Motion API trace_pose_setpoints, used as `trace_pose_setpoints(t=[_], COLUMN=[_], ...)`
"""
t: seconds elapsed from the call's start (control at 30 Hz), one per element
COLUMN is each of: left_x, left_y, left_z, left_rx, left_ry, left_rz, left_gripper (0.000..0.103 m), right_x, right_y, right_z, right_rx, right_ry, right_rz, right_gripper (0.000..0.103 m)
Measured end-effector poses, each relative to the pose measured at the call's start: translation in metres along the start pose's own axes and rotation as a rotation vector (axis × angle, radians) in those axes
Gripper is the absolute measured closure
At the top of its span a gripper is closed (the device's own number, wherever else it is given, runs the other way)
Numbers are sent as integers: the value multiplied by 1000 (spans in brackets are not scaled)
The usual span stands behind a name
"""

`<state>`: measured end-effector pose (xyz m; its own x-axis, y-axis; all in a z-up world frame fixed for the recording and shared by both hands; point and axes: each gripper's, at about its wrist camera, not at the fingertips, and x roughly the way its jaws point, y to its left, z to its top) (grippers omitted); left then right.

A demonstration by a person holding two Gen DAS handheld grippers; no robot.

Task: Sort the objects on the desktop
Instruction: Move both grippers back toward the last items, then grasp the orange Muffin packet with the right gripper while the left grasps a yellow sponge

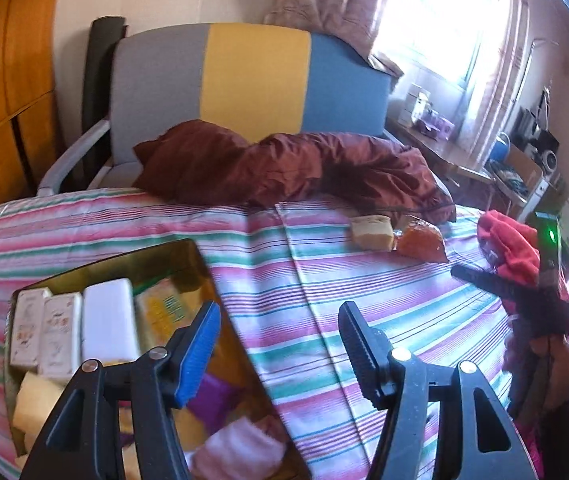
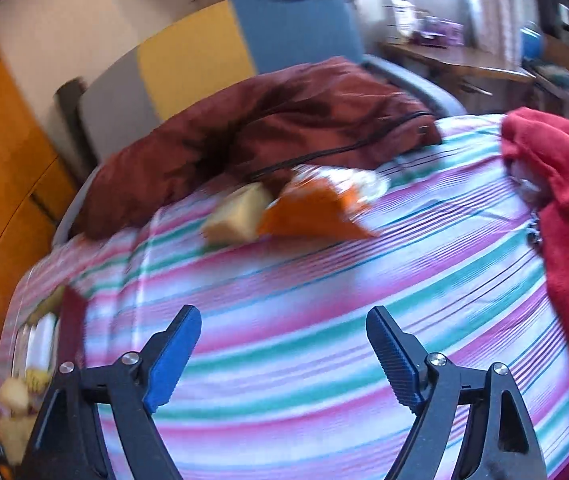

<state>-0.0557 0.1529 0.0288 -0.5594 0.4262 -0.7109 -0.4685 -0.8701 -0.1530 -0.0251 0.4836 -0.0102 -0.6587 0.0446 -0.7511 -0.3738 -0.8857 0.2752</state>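
Surface: a striped bedsheet serves as the sorting area; it is soft and creased, so I judge that loose items stay where they are laid rather than roll.
Collection tray: a dark, shiny-rimmed tray sits at the near left of the bed; it holds small cartons standing side by side, a white block, a yellow packet and soft pieces in cream, purple and pink; the tidy row suggests sorted goods go here.
Items left: a tan block and an orange packet in clear wrap lie touching, just in front of a rumpled maroon quilt; well apart from the tray, so likely still unsorted.
Red cloth: a red cloth is heaped at the right edge of the bed; whether it belongs to the sort I cannot tell.
Left gripper: the left gripper hangs over the tray's near edge; its jaws stand apart with nothing between them.
Right gripper: the right gripper has its jaws spread wide and empty above bare sheet; it points toward the tan block, probably the next pick; the view is blurred.
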Motion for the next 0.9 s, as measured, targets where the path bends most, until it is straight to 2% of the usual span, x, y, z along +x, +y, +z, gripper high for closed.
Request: trace_pose_setpoints(t=[0.1, 0.2, 0.23, 0.33, 0.4, 0.57, 0.6, 0.73, 0.8, 0.9], left_x=[12, 24, 29, 40, 49, 74, 77, 103, 114, 137], left_y=[-12, -22, -25, -29, -32, -42, -44, -54, -59, -70], left_z=[6, 12, 15, 22, 28, 42, 43, 51, 54, 60], left_rx=[17, 35, 39, 37, 36, 45, 46, 40, 35, 45], left_ry=[15, 25, 32, 46, 56, 78, 82, 126, 144, 169], left_rz=[-12, -18, -19, -29, -28, -38, -41, -63, -73, -100], left_gripper=[38, 38, 38, 38, 38, 38, 38, 38, 38, 37], right_x=[13, 36, 45, 70, 87, 118, 123, 130, 126, 118], right_y=[-13, -20, -21, -22, -20, -15, -14, -18, -23, -30], right_z=[21, 42, 50, 68, 77, 89, 90, 88, 86, 82], right_rx=[73, 144, 159, 175, 168, 142, 133, 108, 105, 97], right_ry=[-15, 9, 11, 36, 56, 94, 103, 112, 110, 117], right_rz=[-38, -53, -86, -113, -157, -186, -193, -179, -158, -126], right_gripper=[13, 13, 12, 11, 0, 0, 1, 17, 22, 23])
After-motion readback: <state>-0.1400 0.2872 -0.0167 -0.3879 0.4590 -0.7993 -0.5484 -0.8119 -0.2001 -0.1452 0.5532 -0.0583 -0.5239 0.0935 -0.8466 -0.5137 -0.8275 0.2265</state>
